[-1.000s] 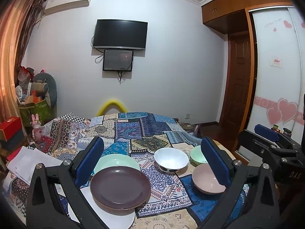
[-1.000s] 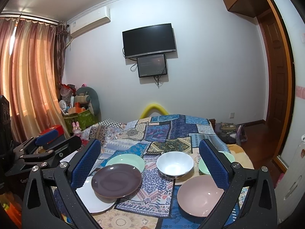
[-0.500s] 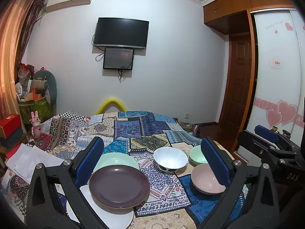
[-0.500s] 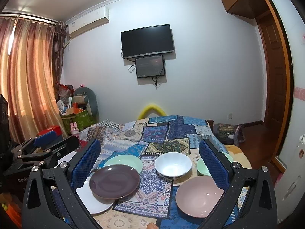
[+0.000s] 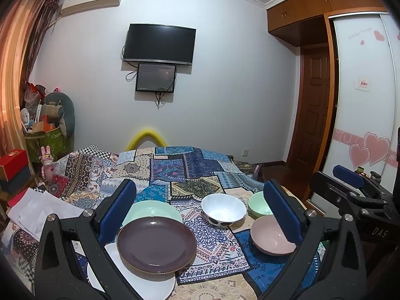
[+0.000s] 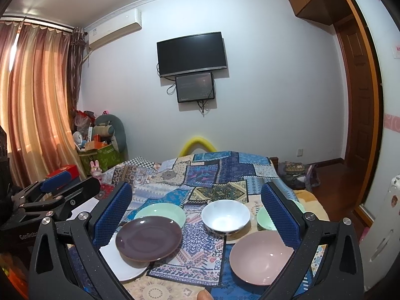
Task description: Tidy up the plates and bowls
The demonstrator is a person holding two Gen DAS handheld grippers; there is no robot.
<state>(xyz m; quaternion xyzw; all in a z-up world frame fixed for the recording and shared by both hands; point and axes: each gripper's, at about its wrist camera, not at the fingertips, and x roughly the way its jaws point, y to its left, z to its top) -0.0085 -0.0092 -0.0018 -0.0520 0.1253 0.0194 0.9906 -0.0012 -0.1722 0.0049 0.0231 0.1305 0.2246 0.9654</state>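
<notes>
A dark purple plate [image 5: 156, 243] [image 6: 148, 239] rests partly on a white plate [image 5: 140, 283] [image 6: 120, 265], with a pale green plate [image 5: 152, 210] [image 6: 161, 212] just behind it. To the right stand a white bowl [image 5: 223, 208] [image 6: 225, 215], a green bowl [image 5: 258, 203] [image 6: 266, 218] and a pink bowl [image 5: 271, 236] [image 6: 261, 257]. My left gripper [image 5: 200, 207] is open and empty above the dishes. My right gripper [image 6: 197, 212] is open and empty too. Each gripper shows at the edge of the other's view, the left gripper [image 6: 55, 195] and the right gripper [image 5: 350, 187].
The dishes lie on a patchwork cloth [image 5: 190, 172] over a table. White papers [image 5: 37, 210] lie at the left edge. A green basket of clutter [image 6: 100, 155] and a red box [image 5: 12, 161] stand at left. A wardrobe [image 5: 362, 100] and door are at right.
Both cameras have shifted slightly, so the dishes sit a little lower and closer in view. Both grippers stay open and empty; no dish has moved.
</notes>
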